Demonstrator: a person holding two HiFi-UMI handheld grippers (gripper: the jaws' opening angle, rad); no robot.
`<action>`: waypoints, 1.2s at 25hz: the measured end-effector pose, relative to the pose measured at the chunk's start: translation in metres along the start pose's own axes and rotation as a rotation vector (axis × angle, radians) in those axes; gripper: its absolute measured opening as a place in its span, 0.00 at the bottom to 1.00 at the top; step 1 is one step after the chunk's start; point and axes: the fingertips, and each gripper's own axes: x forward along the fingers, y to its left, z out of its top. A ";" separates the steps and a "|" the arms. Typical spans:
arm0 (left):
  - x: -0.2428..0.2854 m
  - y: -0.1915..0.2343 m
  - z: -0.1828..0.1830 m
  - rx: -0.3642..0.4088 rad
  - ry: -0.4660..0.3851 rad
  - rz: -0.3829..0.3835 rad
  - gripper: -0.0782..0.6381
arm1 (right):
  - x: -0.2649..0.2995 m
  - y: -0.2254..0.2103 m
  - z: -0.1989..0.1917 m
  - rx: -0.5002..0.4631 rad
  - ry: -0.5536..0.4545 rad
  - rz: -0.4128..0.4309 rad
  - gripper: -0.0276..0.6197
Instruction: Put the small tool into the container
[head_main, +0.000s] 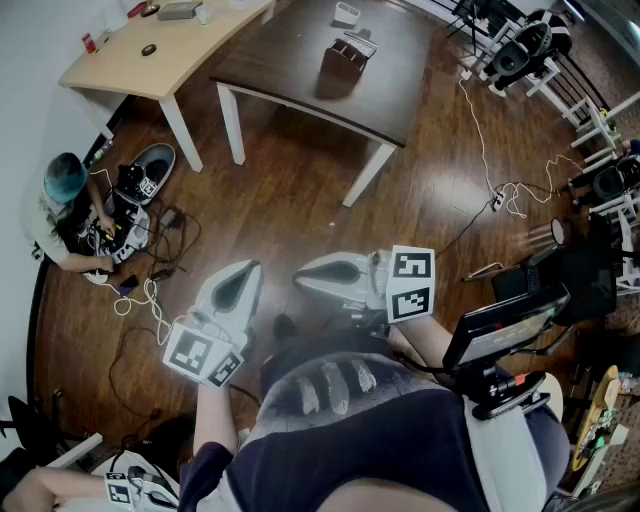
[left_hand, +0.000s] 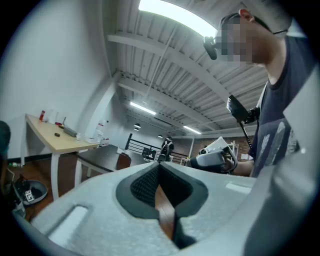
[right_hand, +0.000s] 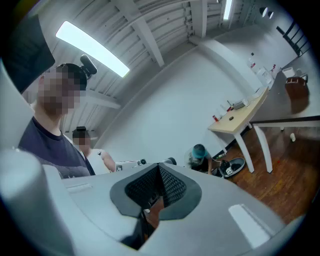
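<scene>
While the left gripper (head_main: 243, 272) and the right gripper (head_main: 303, 279) are both hanging clenched shut on nothing, well short of the dark table's (head_main: 300, 90) near edge, the container (head_main: 340, 66) is standing upright toward that table's far side. Small pale items (head_main: 347, 13) are lying just beyond it; which is the small tool, and how its long axis is running, is too small to tell. The right gripper is sitting slightly nearer the table but pointing sideways; the left is pointing tableward.
</scene>
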 end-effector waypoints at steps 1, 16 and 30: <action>0.017 -0.004 0.002 0.011 0.009 -0.016 0.10 | -0.012 -0.009 0.007 0.001 -0.015 -0.015 0.04; 0.331 -0.101 -0.018 0.086 0.167 -0.161 0.10 | -0.261 -0.139 0.090 0.077 -0.195 -0.020 0.04; 0.542 -0.158 -0.026 0.117 0.288 -0.304 0.10 | -0.435 -0.235 0.149 0.208 -0.326 -0.140 0.04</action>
